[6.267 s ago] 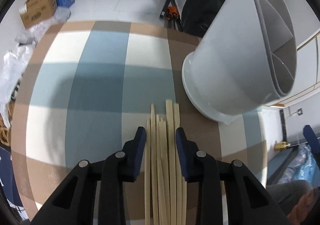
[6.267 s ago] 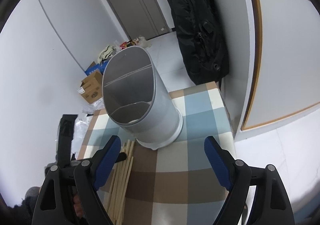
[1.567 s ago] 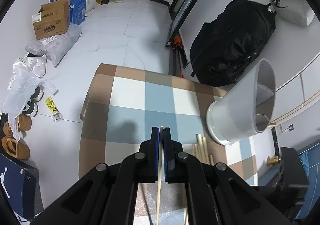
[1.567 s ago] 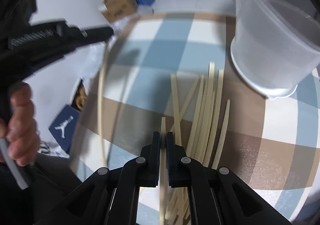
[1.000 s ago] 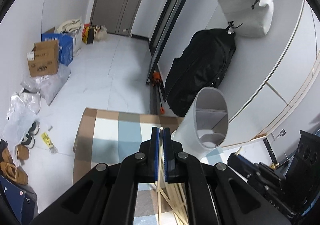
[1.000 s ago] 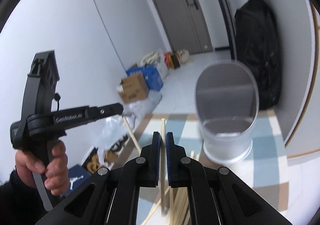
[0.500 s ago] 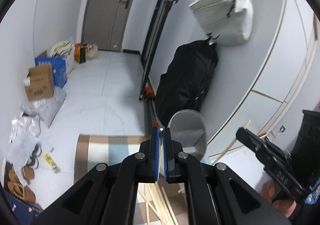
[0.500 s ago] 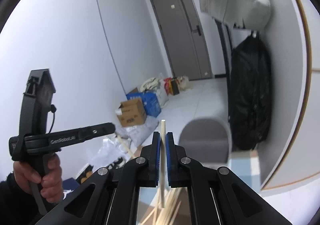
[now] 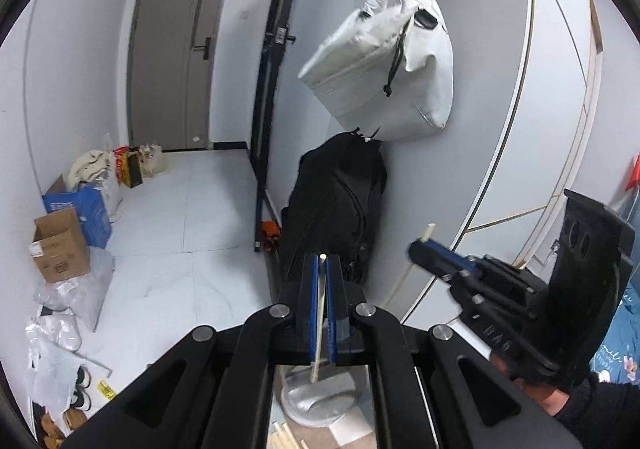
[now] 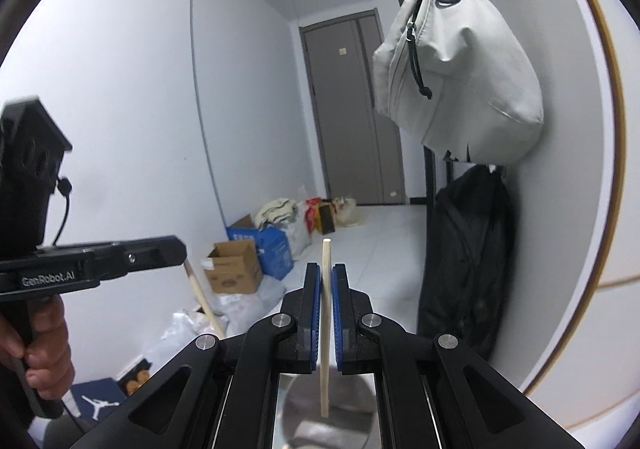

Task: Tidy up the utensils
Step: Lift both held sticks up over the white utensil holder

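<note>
Right, through the left wrist camera the left gripper [image 9: 320,269] is pinched tight on a single pale chopstick [image 9: 319,313], its blue pads pressed against the stick's sides. The stick runs down between the jaws, lower end hanging over the grey utensil holder [image 9: 320,397] at six o'clock. A few loose chopsticks [image 9: 286,439] lie on the checked cloth beside the holder's base. At three o'clock the right gripper [image 9: 430,249] reaches in, a stick end poking out above its tip.

From the right wrist camera, the right gripper [image 10: 327,281] is likewise clamped on its own chopstick [image 10: 325,329], which stands nearly upright, top end clear above the fingertips, bottom end over the holder's [image 10: 328,409] open mouth at six o'clock. At nine o'clock the left gripper [image 10: 176,249] comes in sideways, its stick [image 10: 200,301] slanting down below it.
</note>
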